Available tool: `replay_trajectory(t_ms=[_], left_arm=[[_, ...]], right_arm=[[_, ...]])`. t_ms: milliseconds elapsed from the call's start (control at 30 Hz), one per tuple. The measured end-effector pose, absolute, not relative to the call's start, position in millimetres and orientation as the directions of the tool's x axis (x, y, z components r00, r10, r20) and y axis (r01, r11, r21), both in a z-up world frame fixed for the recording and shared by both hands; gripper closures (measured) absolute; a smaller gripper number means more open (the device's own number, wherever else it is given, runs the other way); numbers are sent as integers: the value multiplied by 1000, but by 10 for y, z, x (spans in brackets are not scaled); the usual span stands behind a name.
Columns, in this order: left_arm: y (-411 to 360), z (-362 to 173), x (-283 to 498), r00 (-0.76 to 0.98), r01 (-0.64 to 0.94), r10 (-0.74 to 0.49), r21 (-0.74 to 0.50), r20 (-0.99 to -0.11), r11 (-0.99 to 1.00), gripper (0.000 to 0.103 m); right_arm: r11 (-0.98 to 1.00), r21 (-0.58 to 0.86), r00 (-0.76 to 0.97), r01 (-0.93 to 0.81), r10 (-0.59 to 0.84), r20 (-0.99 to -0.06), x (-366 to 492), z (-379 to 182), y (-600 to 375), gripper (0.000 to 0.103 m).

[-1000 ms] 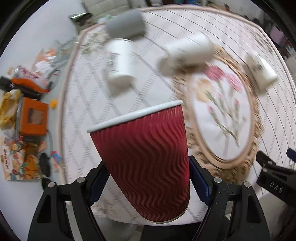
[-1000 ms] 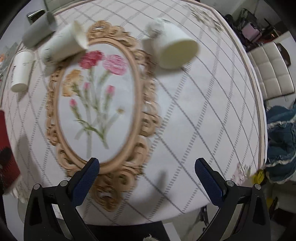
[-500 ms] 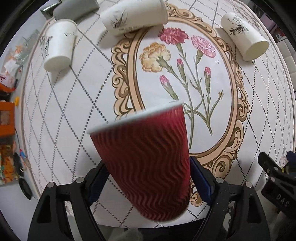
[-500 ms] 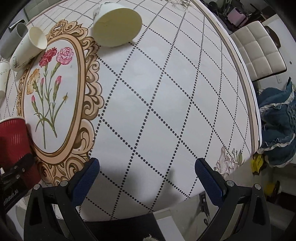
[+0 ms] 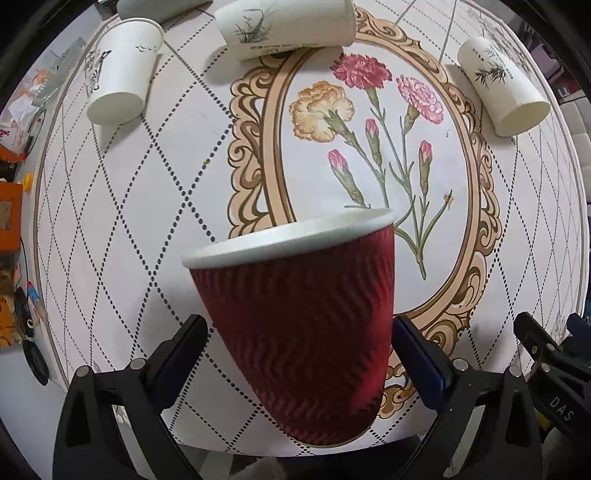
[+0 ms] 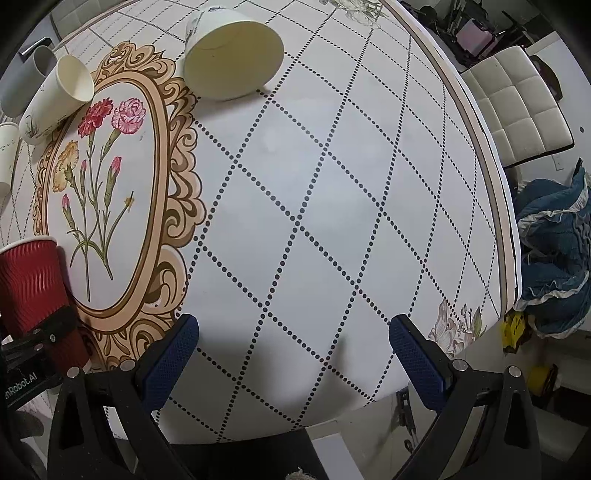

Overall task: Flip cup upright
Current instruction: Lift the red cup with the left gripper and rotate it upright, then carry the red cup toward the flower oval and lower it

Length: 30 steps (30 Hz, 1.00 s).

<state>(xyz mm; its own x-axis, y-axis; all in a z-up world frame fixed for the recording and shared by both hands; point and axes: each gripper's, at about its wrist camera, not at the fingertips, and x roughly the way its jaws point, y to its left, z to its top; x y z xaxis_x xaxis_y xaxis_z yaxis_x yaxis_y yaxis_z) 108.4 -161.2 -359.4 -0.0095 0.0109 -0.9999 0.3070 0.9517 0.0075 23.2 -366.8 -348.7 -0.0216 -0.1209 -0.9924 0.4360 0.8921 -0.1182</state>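
We are holding the red ripple cup (image 5: 299,332) in our left gripper (image 5: 295,354), its fingers closing on the lower wall from both sides. The cup is standing near upright, white rim uppermost, base toward the camera, long axis tilting slightly; it is sitting over the near edge of the table (image 5: 122,229), beside the oval floral frame (image 5: 369,192). We cannot see inside it.

We are counting three white paper cups: one (image 5: 122,70) at far left, one (image 5: 284,26) lying on its side at the frame's top, one (image 5: 502,85) on its side at far right, mouth showing empty in the right view.

Our right gripper (image 6: 295,354) is hanging wide open, holding nothing, over bare diamond-patterned cloth running to the table's right edge.
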Motion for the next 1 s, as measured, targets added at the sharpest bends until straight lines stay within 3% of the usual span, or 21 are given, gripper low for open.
replay_trajectory(t_ms=[667, 1000], left_arm=[[-1240, -2437, 905, 132, 195, -48, -21, -990, 981, 2], [-957, -2216, 966, 196, 145, -13, 16, -980, 989, 2]], right_arm=[[918, -56, 77, 393, -93, -993, 309, -3009, -3360, 0], [933, -35, 108, 357, -78, -991, 429, -2677, -3103, 0]])
